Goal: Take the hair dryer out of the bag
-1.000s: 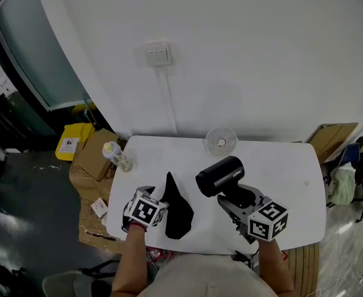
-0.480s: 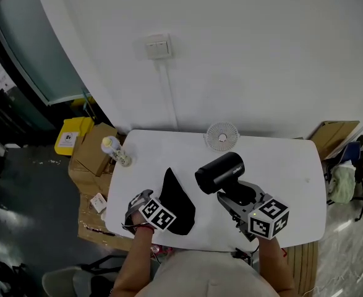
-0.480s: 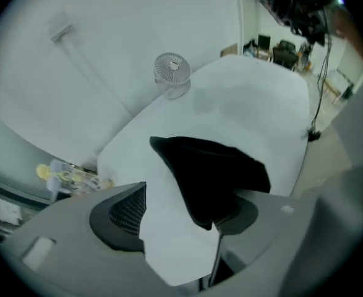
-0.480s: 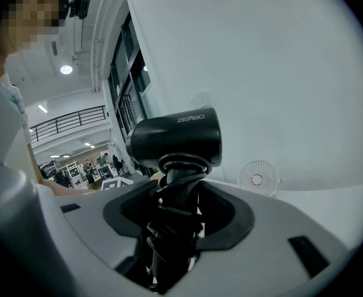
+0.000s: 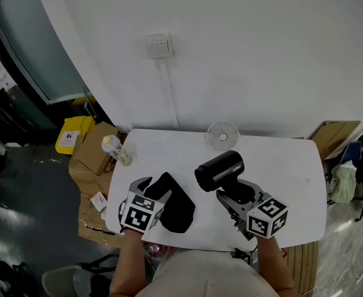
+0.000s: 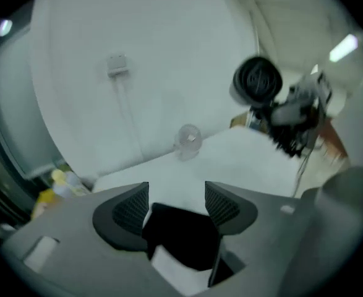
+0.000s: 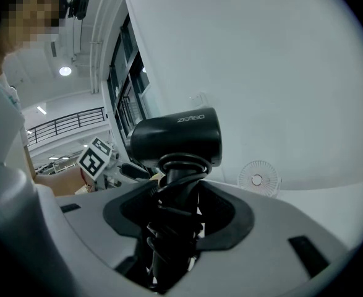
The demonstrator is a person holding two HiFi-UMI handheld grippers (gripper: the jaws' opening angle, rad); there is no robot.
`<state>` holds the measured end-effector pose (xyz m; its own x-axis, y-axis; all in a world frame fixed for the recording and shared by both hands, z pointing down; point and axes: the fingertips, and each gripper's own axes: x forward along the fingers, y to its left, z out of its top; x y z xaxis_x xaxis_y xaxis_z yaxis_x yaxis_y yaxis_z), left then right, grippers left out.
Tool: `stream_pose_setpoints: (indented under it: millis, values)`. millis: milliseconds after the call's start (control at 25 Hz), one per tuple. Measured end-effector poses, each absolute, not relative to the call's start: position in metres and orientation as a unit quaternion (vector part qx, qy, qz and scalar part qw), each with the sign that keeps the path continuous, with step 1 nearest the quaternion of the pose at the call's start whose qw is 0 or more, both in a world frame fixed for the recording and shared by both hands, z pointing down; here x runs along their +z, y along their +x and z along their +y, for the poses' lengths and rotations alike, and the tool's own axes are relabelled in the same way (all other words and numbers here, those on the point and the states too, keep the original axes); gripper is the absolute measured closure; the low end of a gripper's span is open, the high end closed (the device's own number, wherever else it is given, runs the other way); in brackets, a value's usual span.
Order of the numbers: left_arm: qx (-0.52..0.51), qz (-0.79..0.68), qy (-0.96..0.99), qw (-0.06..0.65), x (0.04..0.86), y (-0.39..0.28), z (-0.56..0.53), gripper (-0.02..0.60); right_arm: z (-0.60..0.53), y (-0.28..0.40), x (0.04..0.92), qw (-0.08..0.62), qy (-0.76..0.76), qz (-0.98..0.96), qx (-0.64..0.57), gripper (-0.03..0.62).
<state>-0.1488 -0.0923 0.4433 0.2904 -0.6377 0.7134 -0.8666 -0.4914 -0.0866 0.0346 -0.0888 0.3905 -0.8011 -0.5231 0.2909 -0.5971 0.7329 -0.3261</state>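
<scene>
The black hair dryer [image 5: 220,171] is out of the bag and stands above the white table [image 5: 292,178]. My right gripper [image 5: 237,195] is shut on its handle, with the coiled cord bunched between the jaws. In the right gripper view the dryer's barrel [image 7: 178,138] sits just above the right gripper [image 7: 180,209]. The black cloth bag [image 5: 176,204] lies slumped at the table's near left. My left gripper [image 5: 156,187] is at its upper left edge. In the left gripper view the bag's fabric [image 6: 181,240] spans both pads of the left gripper [image 6: 176,206], shut on it.
A small white fan [image 5: 221,136] stands at the table's far edge by the wall. A bottle [image 5: 115,150] sits at the far left corner. Cardboard boxes [image 5: 91,159] and a yellow container [image 5: 73,138] are on the floor to the left.
My left gripper dipped toward the table's near edge, then rose again. The bag's upright peak has slumped and been drawn toward that gripper. The right gripper and the dryer have not moved.
</scene>
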Motion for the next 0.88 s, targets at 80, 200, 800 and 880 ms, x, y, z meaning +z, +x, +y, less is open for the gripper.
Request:
stream_pose_setpoints:
  millis: [80, 200, 800, 880]
  values:
    - [0.256, -0.414, 0.831, 0.268, 0.434, -0.120, -0.083, 0.298, -0.089, 0.035, 0.390, 0.088, 0.303, -0.926, 0.207, 0.381]
    - [0.159, -0.373, 0.850, 0.335, 0.427, -0.103, -0.083, 0.298, -0.090, 0.037, 0.390, 0.083, 0.309, -0.924, 0.208, 0.381]
    - [-0.041, -0.387, 0.890, 0.237, 0.385, -0.073, -0.099, 0.307, -0.095, 0.048, 0.414, 0.090, 0.343, -0.908, 0.225, 0.381]
    - [-0.043, -0.387, 0.891, 0.235, 0.387, -0.073, -0.099, 0.339, -0.097, 0.049, 0.419, 0.091, 0.347, -0.905, 0.229, 0.381]
